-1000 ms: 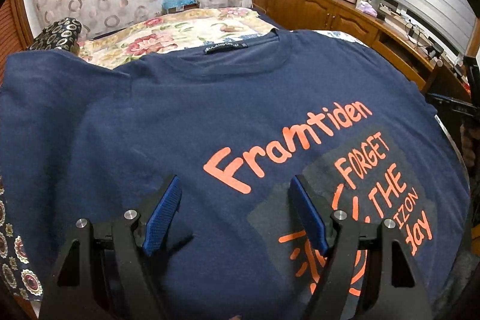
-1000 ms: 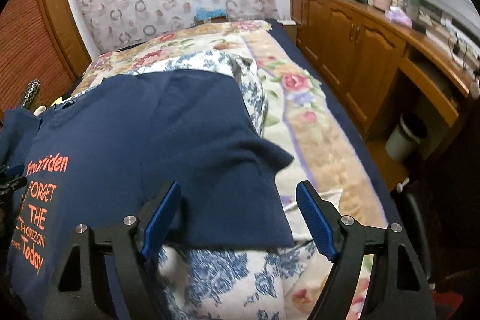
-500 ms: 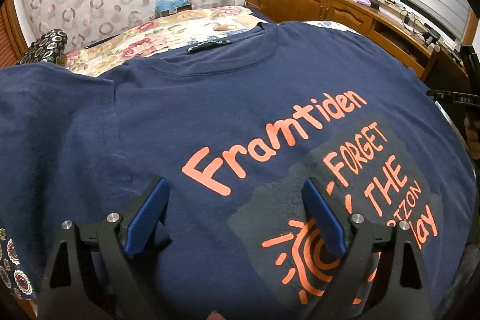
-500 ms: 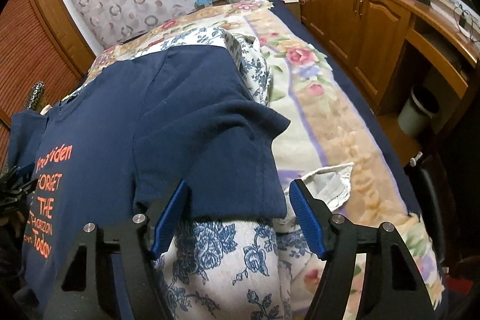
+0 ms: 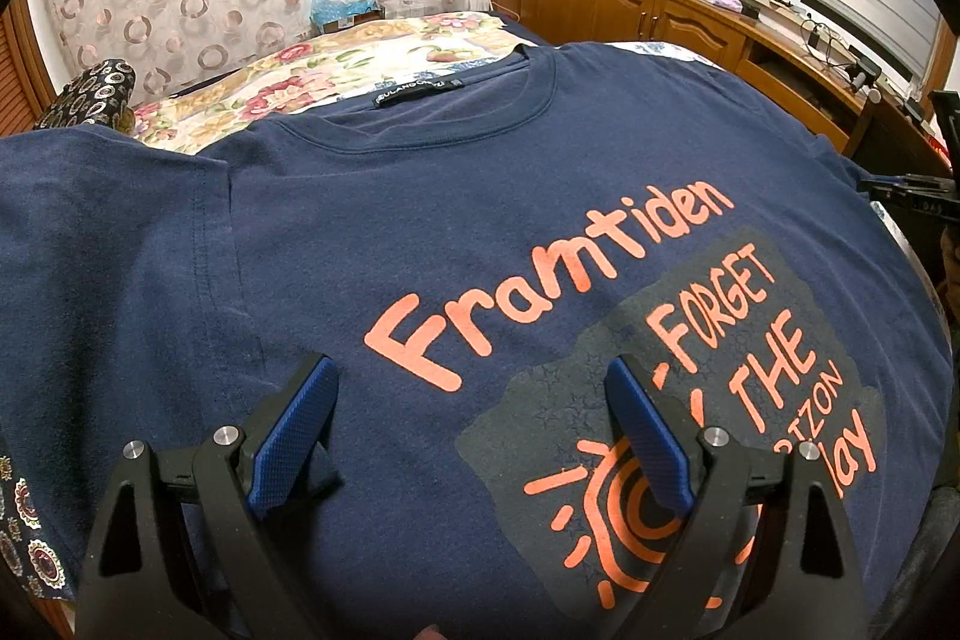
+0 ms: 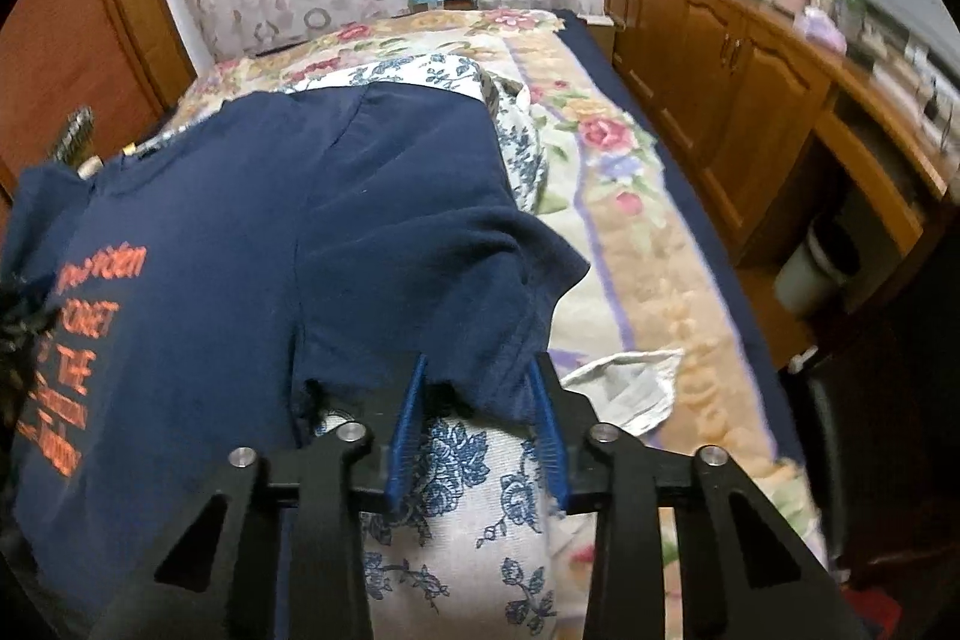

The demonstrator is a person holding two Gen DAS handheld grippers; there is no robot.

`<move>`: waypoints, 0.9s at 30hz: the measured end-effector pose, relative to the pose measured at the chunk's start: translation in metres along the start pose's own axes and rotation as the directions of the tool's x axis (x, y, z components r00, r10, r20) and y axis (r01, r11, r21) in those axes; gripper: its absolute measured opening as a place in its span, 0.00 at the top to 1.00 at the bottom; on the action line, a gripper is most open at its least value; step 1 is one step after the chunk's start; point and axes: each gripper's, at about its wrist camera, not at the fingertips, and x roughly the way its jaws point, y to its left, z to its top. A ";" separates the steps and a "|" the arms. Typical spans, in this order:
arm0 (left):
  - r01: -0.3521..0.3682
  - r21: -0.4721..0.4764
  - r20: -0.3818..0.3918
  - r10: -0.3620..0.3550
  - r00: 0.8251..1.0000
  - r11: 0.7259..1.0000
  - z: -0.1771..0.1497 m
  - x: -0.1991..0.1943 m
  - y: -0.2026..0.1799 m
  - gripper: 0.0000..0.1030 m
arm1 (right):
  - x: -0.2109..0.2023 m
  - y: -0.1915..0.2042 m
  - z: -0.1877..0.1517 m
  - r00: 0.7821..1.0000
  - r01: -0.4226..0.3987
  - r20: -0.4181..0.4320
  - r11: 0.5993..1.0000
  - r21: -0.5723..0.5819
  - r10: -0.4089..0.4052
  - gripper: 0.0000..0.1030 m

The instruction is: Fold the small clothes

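Observation:
A navy T-shirt [image 5: 420, 196] with orange "Framtiden" print lies face up and spread on the bed. My left gripper [image 5: 468, 367] hovers low over its chest print, jaws wide open, with nothing pinched between the blue pads [image 5: 288, 430]. In the right wrist view the same T-shirt [image 6: 240, 220] shows its short sleeve [image 6: 456, 268] draped over a blue-flowered white cloth [image 6: 468, 490]. My right gripper [image 6: 480, 361] is at the sleeve's hem. Its jaws are closing with the hem edge between them, and a gap still shows between the pads.
A floral bedspread [image 6: 606, 142] covers the bed beyond the shirt. Wooden cabinets [image 6: 720, 58] with clutter on top run along the right wall, and a pale bin [image 6: 810, 268] stands beneath. A crumpled white cloth [image 6: 636, 388] lies right of the sleeve. A dark patterned cushion [image 5: 90, 94] sits far left.
The left jaws spread wider over the print. The right gripper came in onto the sleeve hem and its jaws narrowed around it.

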 end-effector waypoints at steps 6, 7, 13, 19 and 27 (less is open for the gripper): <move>0.000 0.000 0.000 0.000 1.000 1.000 0.000 0.000 0.000 0.11 | -0.004 0.012 -0.001 0.999 0.025 0.022 0.999 -0.043 -0.024 0.87; 0.000 0.000 0.000 0.000 1.000 1.000 0.000 0.000 0.000 0.11 | -0.004 0.014 -0.001 0.999 0.025 0.027 0.999 -0.048 -0.024 0.89; 0.000 0.000 0.000 0.000 1.000 1.000 0.000 0.000 0.000 0.11 | -0.013 0.025 0.002 0.996 0.001 0.088 0.998 -0.059 0.004 0.93; -0.002 -0.001 0.000 0.002 1.000 1.000 0.000 0.000 0.000 0.11 | -0.029 0.055 0.015 0.978 -0.094 0.177 0.989 -0.112 0.113 0.93; -0.017 -0.061 0.056 0.020 0.998 0.998 0.003 -0.015 0.012 0.11 | -0.001 0.117 -0.011 0.964 -0.236 0.072 0.949 -0.208 0.255 0.93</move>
